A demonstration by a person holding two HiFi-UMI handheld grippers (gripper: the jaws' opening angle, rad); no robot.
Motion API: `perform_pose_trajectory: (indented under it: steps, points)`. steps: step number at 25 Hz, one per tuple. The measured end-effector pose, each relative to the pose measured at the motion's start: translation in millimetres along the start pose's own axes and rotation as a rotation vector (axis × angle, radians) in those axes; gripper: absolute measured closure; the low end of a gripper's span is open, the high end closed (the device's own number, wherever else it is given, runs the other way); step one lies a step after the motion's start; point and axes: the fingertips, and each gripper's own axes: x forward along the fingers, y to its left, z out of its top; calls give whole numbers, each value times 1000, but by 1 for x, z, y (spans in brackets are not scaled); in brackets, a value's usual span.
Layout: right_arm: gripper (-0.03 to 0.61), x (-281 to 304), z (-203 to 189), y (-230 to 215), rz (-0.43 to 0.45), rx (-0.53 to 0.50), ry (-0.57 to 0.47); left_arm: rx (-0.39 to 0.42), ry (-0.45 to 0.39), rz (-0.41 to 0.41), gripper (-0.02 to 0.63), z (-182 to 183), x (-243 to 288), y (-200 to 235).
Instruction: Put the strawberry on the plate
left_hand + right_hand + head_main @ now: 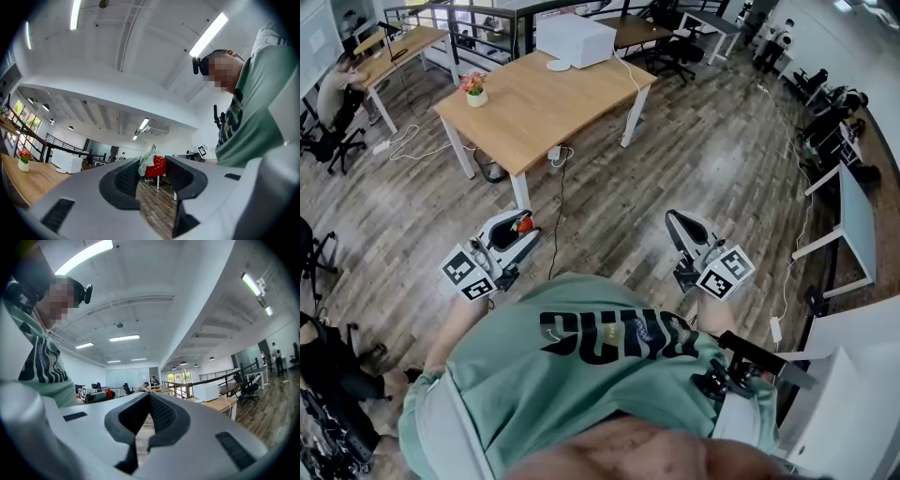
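Observation:
A red strawberry (523, 224) with a pale green leaf top sits pinched between the pads of my left gripper (519, 230), held at waist height above the wood floor. In the left gripper view the strawberry (157, 167) fills the gap at the tips of the left gripper (151, 170). My right gripper (677, 223) hovers at the right, shut with nothing in it; in its own view the right gripper (149, 395) has its tips touching. A small white plate (558, 65) lies on the far wooden table (534, 103), well ahead of both grippers.
A white box (575, 39) stands beside the plate and a flower pot (474, 91) at the table's left corner. Cables run over the floor below the table. A person (333, 89) sits at the far left desk. White desks (855, 217) line the right side.

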Motion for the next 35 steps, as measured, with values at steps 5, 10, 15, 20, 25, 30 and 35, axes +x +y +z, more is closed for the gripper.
perform_pose_trajectory:
  steps: [5, 10, 15, 20, 25, 30, 35]
  points:
    - [572, 5, -2, 2, 15, 11, -10, 3, 3, 9, 445, -1, -1, 2]
    - [572, -3, -2, -9, 6, 89, -54, 4, 8, 2, 445, -4, 7, 0]
    - [572, -24, -6, -17, -34, 101, -80, -1, 21, -38, 445, -11, 27, -8]
    - [572, -65, -2, -30, -75, 54, -68, -17, 37, -115, 445, -23, 74, -36]
    - [572, -124, -7, -58, -122, 76, -78, -58, 72, -189, 445, -49, 132, -75]
    - [572, -179, -11, -88, -147, 96, -88, -91, 90, -226, 445, -68, 183, -111]
    - [572, -211, -17, -114, -141, 118, -98, -109, 114, -236, 445, -86, 218, -139]
